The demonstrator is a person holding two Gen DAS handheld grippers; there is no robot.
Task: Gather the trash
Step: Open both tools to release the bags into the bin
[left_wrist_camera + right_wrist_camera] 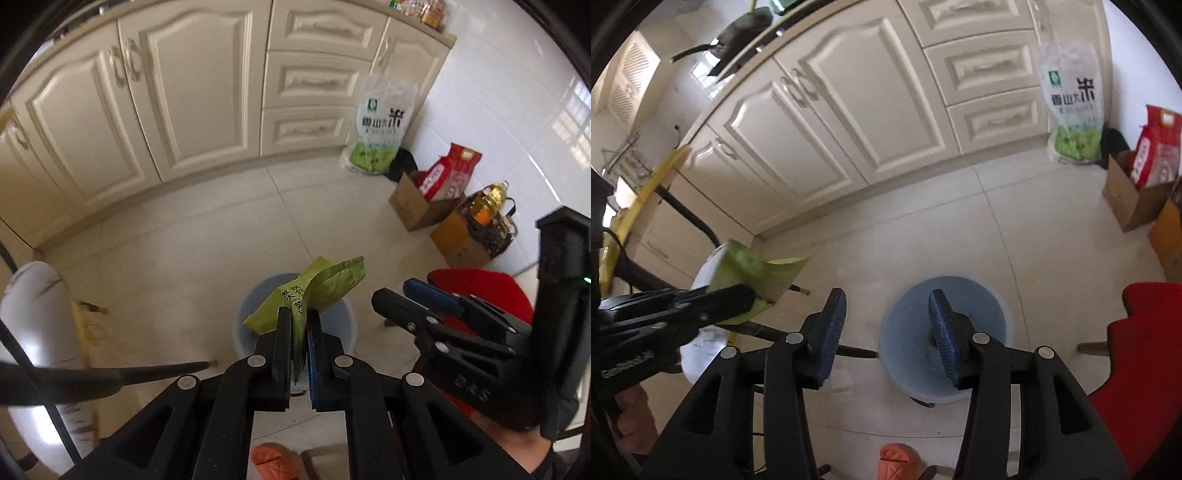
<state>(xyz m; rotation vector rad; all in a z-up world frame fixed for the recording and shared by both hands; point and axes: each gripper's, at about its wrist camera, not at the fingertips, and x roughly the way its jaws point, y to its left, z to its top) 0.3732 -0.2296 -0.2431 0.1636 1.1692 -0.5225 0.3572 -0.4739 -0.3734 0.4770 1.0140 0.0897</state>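
Left hand-held gripper (298, 317) clamps green wrapper (314, 291) above tiled floor (184, 240), cream cabinets (192, 92) behind.

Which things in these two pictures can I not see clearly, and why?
- Blue bin, left wrist view: inside hidden by the green wrapper and left tongs.
- Blue bin, right wrist view: contents too dim to tell.
- Wrapper print: partly covered by the tongs.
- Red chair: cut by the edge.
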